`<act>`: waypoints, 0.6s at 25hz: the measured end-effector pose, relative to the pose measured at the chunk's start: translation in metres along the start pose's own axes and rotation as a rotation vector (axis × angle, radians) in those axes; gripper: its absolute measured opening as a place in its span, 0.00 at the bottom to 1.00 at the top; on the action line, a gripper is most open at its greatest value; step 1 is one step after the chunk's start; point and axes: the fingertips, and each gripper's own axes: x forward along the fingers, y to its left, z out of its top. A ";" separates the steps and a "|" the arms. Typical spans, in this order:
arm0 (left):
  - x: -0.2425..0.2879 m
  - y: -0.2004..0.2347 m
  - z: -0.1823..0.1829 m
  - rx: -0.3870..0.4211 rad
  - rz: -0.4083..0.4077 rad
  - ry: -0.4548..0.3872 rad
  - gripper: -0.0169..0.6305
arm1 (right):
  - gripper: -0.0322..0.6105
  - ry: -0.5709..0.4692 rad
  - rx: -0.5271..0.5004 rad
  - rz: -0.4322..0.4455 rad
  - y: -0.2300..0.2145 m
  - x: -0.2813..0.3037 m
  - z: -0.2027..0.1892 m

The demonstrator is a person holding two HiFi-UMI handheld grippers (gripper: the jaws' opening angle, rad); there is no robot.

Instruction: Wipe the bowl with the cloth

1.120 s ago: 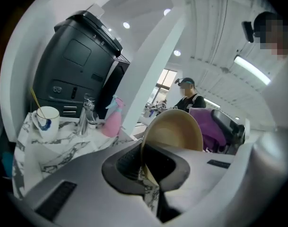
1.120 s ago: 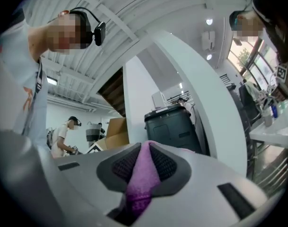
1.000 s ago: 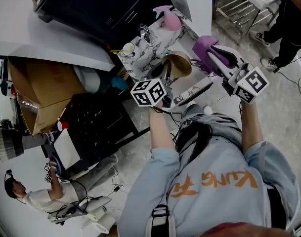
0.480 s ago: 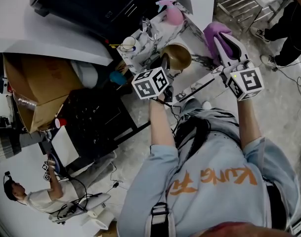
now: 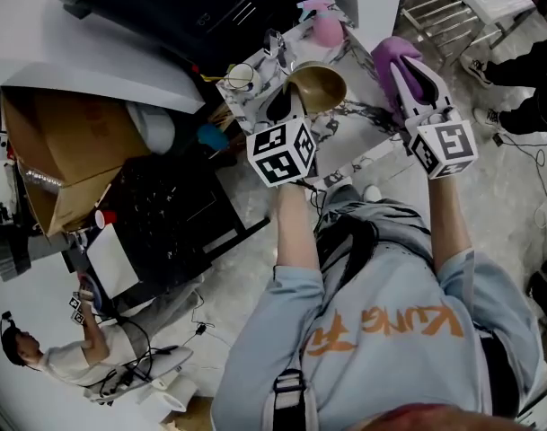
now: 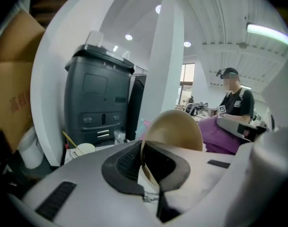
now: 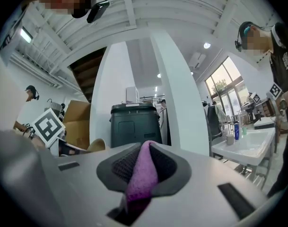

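Observation:
A tan bowl (image 5: 320,85) is lifted above the marble counter (image 5: 358,133), tilted on its side. My left gripper (image 5: 288,106) is shut on its rim; in the left gripper view the bowl (image 6: 176,129) stands edge-on between the jaws of the left gripper (image 6: 142,161). To the bowl's right a purple cloth (image 5: 394,63) hangs bunched from my right gripper (image 5: 415,79), which is shut on it. In the right gripper view the cloth (image 7: 142,175) is pinched in the right gripper (image 7: 143,167), and the bowl (image 7: 97,145) shows at the left, apart from it.
A pink spray bottle (image 5: 322,25), a tap (image 5: 275,43) and a white cup (image 5: 241,77) stand at the counter's far side. A dark bin (image 6: 97,103) and a cardboard box (image 5: 71,160) are at the left. A metal rack (image 5: 457,7) stands at the right.
Both grippers have risen and shifted toward the far side of the counter. The bowl has come up with the left gripper, and the cloth now sits beside it at about the same height.

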 end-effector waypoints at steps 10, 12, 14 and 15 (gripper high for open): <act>-0.033 0.028 0.019 -0.034 0.216 -0.205 0.07 | 0.16 0.049 -0.033 0.079 0.026 0.014 -0.011; -0.035 0.029 0.016 -0.041 0.225 -0.209 0.07 | 0.16 0.057 -0.041 0.078 0.026 0.013 -0.014; -0.037 0.029 0.014 -0.045 0.231 -0.215 0.07 | 0.16 0.061 -0.045 0.080 0.026 0.011 -0.016; -0.038 0.029 0.013 -0.047 0.233 -0.220 0.07 | 0.16 0.063 -0.047 0.082 0.026 0.010 -0.017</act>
